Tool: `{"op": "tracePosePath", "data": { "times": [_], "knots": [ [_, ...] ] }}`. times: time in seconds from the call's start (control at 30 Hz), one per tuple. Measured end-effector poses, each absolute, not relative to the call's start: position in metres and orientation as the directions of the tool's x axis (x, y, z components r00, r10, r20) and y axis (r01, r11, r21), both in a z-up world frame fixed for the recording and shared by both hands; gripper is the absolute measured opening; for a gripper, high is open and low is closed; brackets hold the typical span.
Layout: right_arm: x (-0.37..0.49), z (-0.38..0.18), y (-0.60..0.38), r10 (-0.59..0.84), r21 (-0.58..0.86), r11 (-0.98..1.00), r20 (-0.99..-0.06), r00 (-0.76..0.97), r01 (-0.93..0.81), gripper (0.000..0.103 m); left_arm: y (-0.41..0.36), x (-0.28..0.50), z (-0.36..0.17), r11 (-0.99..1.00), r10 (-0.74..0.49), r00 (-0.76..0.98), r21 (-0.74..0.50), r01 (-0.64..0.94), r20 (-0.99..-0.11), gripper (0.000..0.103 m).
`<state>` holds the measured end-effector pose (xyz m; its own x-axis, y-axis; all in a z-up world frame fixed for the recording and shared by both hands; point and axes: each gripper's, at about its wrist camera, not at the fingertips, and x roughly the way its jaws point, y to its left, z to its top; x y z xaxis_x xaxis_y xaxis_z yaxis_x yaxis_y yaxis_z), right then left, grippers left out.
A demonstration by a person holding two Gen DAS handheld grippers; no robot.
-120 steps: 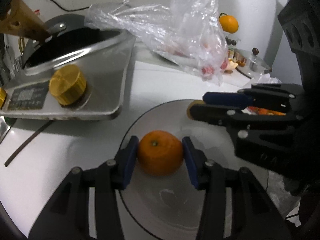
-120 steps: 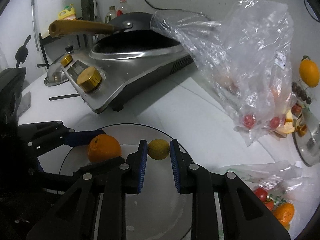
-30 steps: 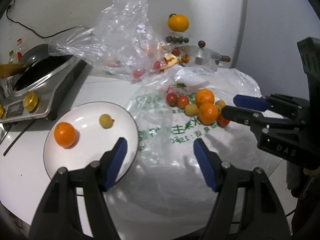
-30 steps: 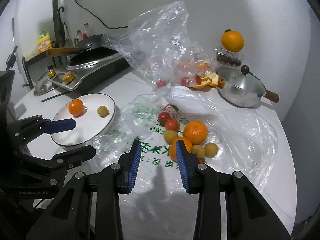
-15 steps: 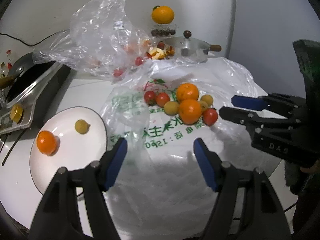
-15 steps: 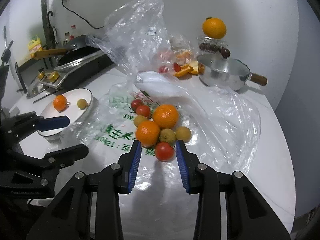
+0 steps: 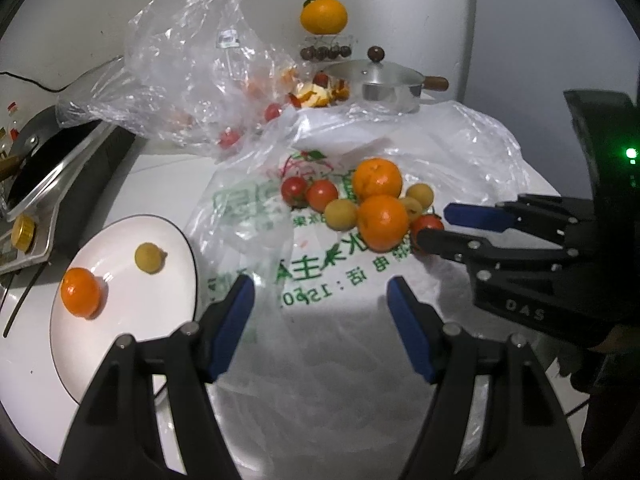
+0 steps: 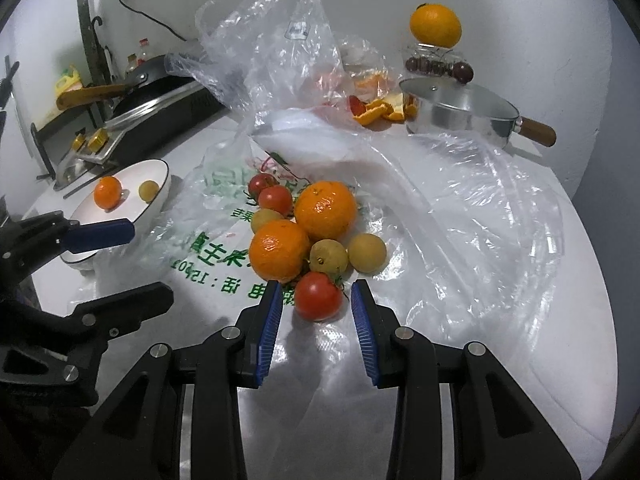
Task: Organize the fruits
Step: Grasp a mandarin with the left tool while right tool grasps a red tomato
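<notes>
Both grippers have come nearer the fruit pile: right gripper [image 8: 316,308], open, flanks a tomato [image 8: 319,296] untouched; left gripper [image 7: 320,312] open, empty.

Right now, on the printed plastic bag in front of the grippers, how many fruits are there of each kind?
Oranges: 2
Red tomatoes: 3
Small yellow fruits: 3
Total in the pile on the printed plastic bag: 8
</notes>
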<state>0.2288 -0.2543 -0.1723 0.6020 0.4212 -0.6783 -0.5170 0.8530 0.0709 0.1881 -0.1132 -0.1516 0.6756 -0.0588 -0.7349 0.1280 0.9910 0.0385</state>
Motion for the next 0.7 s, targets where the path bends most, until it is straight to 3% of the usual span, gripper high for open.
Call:
{"op": "tracePosePath", "data": {
  "times": [0.17, 0.23, 0.7],
  "knots": [
    [0.237, -0.180, -0.250, 0.417, 0.074, 0.847, -0.706, 0.572, -0.526, 0.037, -0.114, 0.193, -0.151, 0.990, -0.063, 0.678, 0.040, 0.134, -0.733, 0.070],
    [0.236, -0.180, -0.249, 0.427, 0.071, 0.837, -0.706, 0.565, -0.543, 0.030, -0.116, 0.195, -0.151, 0.990, -0.065, 0.679, 0.041, 0.138, -0.732, 0.070],
    [0.232, -0.160, -0.278, 0.444, 0.059, 0.841, -0.641, 0.626, -0.537, 0.030, -0.145, 0.216, -0.153, 0.984, -0.101, 0.681, 0.028, 0.176, -0.725, 0.070]
  ]
}}
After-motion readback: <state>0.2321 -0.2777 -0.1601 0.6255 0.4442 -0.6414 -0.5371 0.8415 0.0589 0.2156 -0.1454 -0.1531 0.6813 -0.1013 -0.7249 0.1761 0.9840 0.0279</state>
